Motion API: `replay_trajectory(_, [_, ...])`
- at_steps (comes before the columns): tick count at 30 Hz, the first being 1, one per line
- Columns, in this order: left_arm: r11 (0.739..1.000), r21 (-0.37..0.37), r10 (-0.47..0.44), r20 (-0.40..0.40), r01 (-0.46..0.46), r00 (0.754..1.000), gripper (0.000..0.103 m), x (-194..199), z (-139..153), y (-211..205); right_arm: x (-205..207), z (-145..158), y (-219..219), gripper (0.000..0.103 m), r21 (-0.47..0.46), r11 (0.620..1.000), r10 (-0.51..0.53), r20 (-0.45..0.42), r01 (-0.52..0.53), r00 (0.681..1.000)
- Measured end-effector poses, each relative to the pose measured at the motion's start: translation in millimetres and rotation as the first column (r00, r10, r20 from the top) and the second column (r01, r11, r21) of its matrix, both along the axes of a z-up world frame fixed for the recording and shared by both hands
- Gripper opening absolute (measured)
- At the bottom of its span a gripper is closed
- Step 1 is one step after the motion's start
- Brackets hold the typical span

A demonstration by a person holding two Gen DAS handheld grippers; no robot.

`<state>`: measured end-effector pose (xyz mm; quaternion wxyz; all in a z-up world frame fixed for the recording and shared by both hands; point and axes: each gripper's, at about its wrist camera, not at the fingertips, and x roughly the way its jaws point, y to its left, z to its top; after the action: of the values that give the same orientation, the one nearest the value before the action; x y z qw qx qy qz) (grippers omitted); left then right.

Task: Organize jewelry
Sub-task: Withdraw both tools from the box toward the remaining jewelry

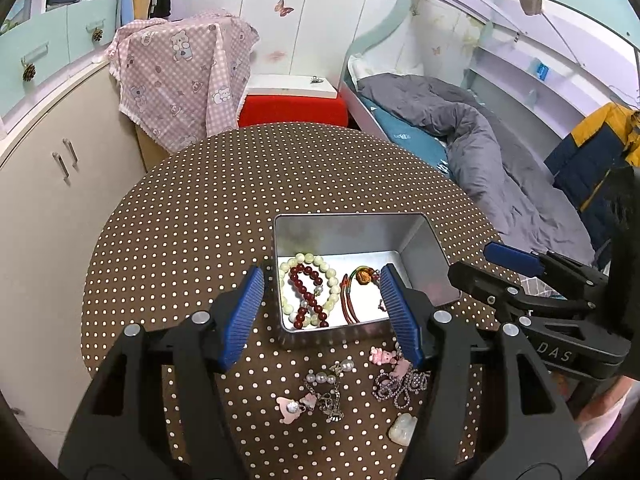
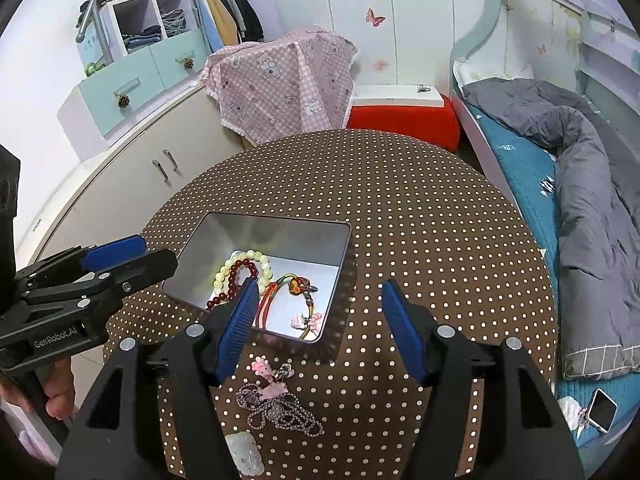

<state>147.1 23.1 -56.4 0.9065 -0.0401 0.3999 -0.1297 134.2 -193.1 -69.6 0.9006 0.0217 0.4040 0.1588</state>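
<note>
A silver tin [image 1: 424,248] [image 2: 340,276] stands on the polka-dot table. In it lie a pale green bead bracelet [image 1: 332,280], a dark red bead bracelet [image 1: 310,296] and a red cord bracelet [image 1: 352,300] [image 2: 268,300]. In front of the tin lie a pearl charm bracelet [image 1: 324,392], a pink-bear chain necklace [image 1: 394,380] [image 2: 276,404] and a white jade pendant [image 1: 402,430] [image 2: 246,454]. My left gripper [image 1: 324,312] is open and empty over the tin's near edge. My right gripper [image 2: 318,328] is open and empty over the tin's near right corner.
The round table [image 1: 224,200] has a brown dotted cloth. A beige cabinet [image 1: 52,184] stands left. A pink checked cloth [image 1: 180,76] and a red stool [image 1: 292,110] are behind. A bed with a grey duvet [image 2: 592,184] is right, with a phone [image 2: 602,410] on it.
</note>
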Motion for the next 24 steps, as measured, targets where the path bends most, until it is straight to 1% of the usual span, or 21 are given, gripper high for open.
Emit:
replay_trajectory(5, [1.0,0.004,0.007,-0.004,-0.007,1.0,0.06,-5.5,-0.9,5.2,-9.1,-0.2,0.4,0.065,-0.013,1.0,-0.008,0.003,0.008,1.0])
replay_trajectory(7, [1.0,0.007,0.013,-0.006,-0.013,1.0,0.062,-9.0,-2.2,7.5,-12.8,-0.4,0.6,0.066,-0.018,1.0,-0.008,0.007,0.008,1.0])
replay_trajectory(10, [1.0,0.013,0.023,-0.014,-0.023,1.0,0.067,-14.7,-5.6,13.2,-18.4,-0.7,2.3,0.075,-0.023,1.0,-0.005,0.012,0.005,1.0])
replay_trajectory(13, [0.999,0.032,0.024,-0.027,-0.023,0.999,0.067,-19.3,-10.0,17.5,-23.0,-1.8,5.7,0.076,-0.028,1.0,0.0,0.011,0.0,1.0])
replay_trajectory(15, [0.999,0.039,0.022,-0.031,-0.021,0.999,0.067,-22.7,-12.6,19.8,-24.9,-2.9,6.4,0.08,-0.028,1.0,0.001,0.007,-0.001,1.0])
replay_trajectory(16, [0.999,0.043,0.025,-0.037,-0.024,0.999,0.067,-24.0,-14.6,21.5,-26.2,-3.7,6.9,0.084,-0.027,1.0,0.002,0.006,-0.001,1.0])
replay_trajectory(20, [0.999,0.05,0.02,-0.055,-0.017,0.998,0.067,-28.8,-22.8,27.0,-32.0,-9.7,12.4,0.085,-0.03,1.0,0.007,-0.006,-0.007,1.0])
replay_trajectory(24, [0.998,0.065,0.001,-0.075,0.004,0.997,0.067,-35.5,-34.1,29.1,-32.0,-18.2,18.0,0.085,-0.035,0.999,0.013,-0.039,-0.014,0.999])
